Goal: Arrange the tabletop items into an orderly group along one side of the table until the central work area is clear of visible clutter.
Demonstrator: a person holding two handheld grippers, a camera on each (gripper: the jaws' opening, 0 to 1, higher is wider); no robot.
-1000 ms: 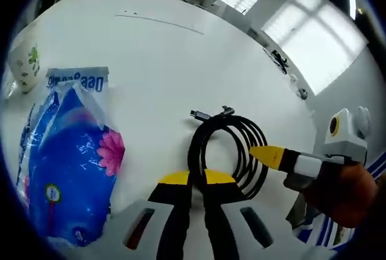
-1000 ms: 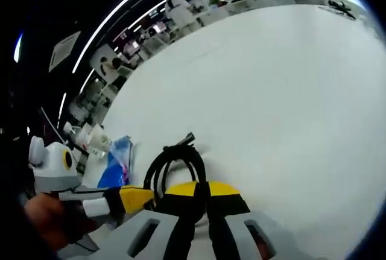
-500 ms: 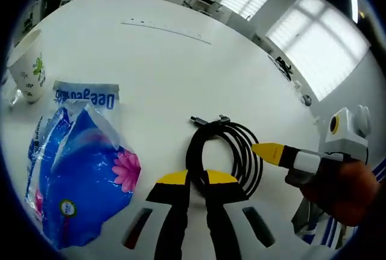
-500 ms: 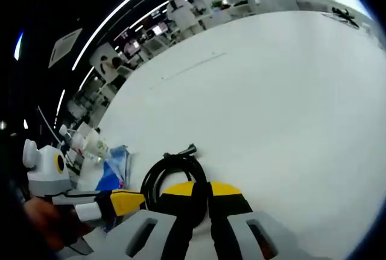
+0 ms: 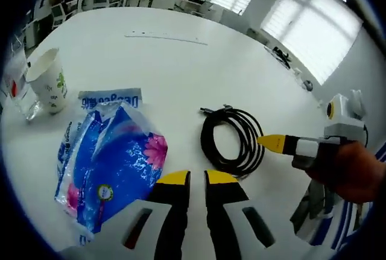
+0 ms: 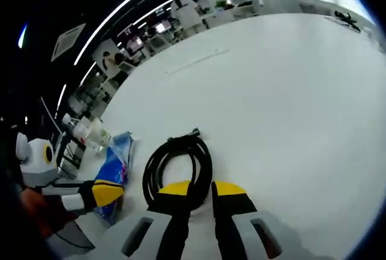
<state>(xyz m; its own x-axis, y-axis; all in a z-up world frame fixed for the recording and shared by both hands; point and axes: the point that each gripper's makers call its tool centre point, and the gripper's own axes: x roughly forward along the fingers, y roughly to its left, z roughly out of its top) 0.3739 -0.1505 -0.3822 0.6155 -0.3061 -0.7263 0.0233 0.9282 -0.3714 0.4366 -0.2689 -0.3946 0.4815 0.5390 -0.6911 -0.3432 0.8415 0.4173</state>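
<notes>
Looking along the left gripper (image 5: 196,178), we see its yellow tips nearly pressed together, a thin gap between, gripping nothing. Just beyond them lies the coiled black cable (image 5: 232,141) on the white table (image 5: 181,61). A blue plastic bag (image 5: 108,163) lies to the left, a paper cup (image 5: 49,82) beyond it. The right gripper (image 5: 274,143) enters from the right, touching the coil's edge.

From the right gripper view, we see the right gripper (image 6: 202,189) with tips close together, the cable (image 6: 178,163) strand lying against them; whether they pinch it, we cannot tell. The left gripper (image 6: 105,193) shows at left, over the bag (image 6: 117,163).
</notes>
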